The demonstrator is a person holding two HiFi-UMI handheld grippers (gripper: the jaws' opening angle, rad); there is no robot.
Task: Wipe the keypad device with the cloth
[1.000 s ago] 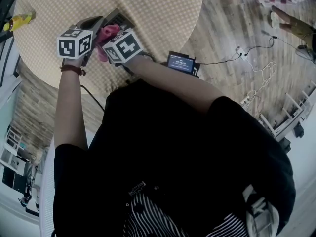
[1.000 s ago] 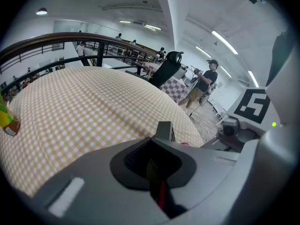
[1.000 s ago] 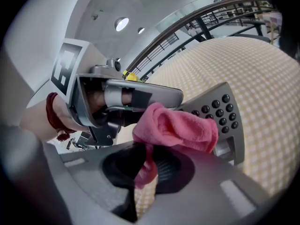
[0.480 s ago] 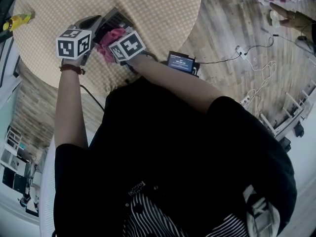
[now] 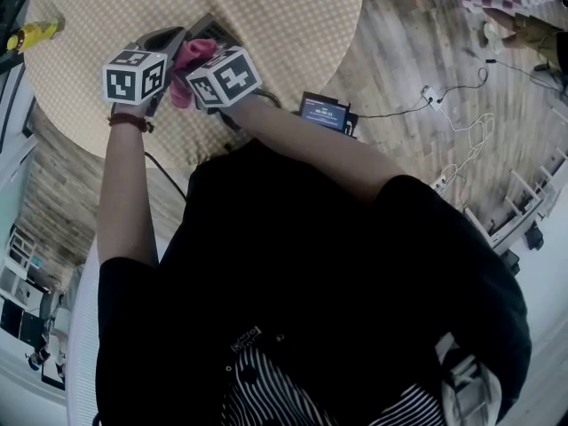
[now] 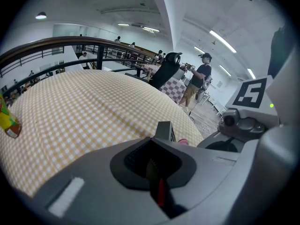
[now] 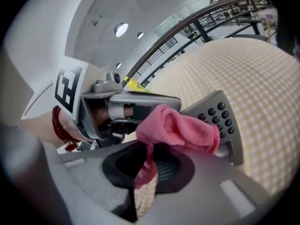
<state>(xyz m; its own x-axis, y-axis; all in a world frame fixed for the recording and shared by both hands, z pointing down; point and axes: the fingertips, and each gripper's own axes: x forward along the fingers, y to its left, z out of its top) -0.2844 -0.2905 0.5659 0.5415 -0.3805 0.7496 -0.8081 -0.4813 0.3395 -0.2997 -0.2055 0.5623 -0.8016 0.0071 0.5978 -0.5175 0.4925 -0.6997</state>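
Note:
The grey keypad device (image 5: 209, 31) is held tilted above the checked round table (image 5: 284, 25). My left gripper (image 5: 176, 39) is shut on its near edge; in the left gripper view only a grey corner of the keypad device (image 6: 164, 130) shows past the left gripper (image 6: 155, 146). My right gripper (image 5: 202, 66) is shut on a pink cloth (image 5: 190, 59). In the right gripper view the cloth (image 7: 180, 128) bunches out of the right gripper (image 7: 150, 159) and lies against the keypad device (image 7: 221, 120), covering its left part beside the black keys.
A yellow bottle (image 5: 31, 35) lies at the table's far left edge. A small lit screen unit (image 5: 325, 113) sits by the table's near edge. Cables (image 5: 461, 122) trail over the wooden floor to the right. A person (image 6: 199, 81) stands beyond the table.
The right gripper with the pink cloth shifted slightly right along the keypad, then back up and left. The left gripper has stayed still.

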